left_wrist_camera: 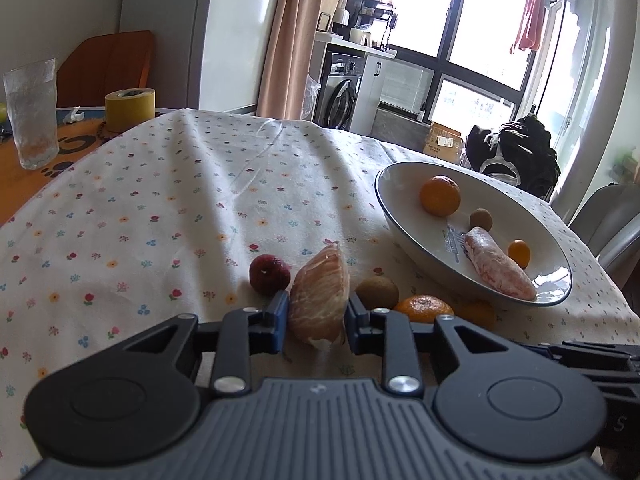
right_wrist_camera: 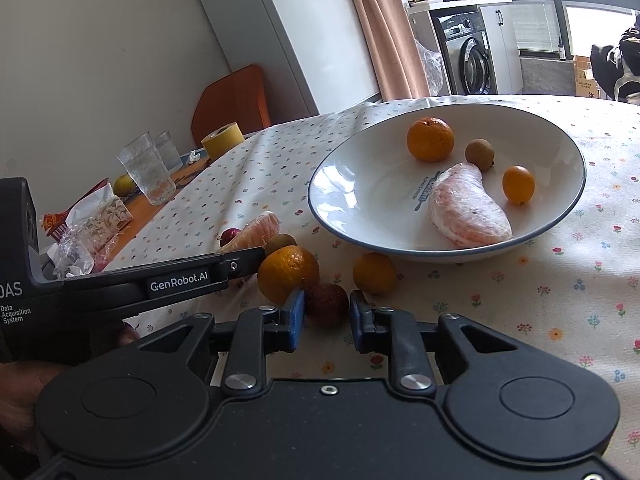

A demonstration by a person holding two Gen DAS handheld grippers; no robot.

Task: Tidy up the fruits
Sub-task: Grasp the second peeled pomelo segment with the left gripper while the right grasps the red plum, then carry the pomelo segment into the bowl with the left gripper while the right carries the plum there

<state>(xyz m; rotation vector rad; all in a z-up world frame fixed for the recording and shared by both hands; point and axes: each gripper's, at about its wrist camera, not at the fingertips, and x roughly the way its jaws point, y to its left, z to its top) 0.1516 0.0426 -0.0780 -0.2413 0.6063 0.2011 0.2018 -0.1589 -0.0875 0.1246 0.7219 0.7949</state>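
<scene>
**Ana:** On the desk (left_wrist_camera: 120, 208), short of the bowl (right_wrist_camera: 560, 208), where do the loose fruits lie?

**Ben:** Bunched together at the bowl's near-left side. The left tongs (left_wrist_camera: 316, 320) have a pomelo wedge (left_wrist_camera: 320, 300) between the blue pads, both pads against its flanks, so I read them as closed on it. The wedge stands on end, its long axis running up and away from the tongs, and it looks to be touching the cloth at its lower tip.

**Ana:** And the right tongs (right_wrist_camera: 327, 312)?

**Ben:** They straddle a dark red lychee (right_wrist_camera: 326, 304). The left pad looks in contact, but a sliver of gap shows at the right pad, so I judge them open, not yet pinching.

**Ana:** Which way is the bowl from each?

**Ben:** Ahead and to the right of the left tongs; almost straight ahead, slightly right, for the right ones, which sit nearer to it. Inside already are a mandarin (right_wrist_camera: 430, 139), a longan (right_wrist_camera: 479, 153), a kumquat (right_wrist_camera: 518, 184) and another pomelo wedge (right_wrist_camera: 468, 212).

**Ana:** Anything in the way?

**Ben:** A loose mandarin (right_wrist_camera: 288, 274) sits just beside the lychee, touching the left arm's finger; another small orange (right_wrist_camera: 374, 273) lies between the lychee and the bowl.
</scene>
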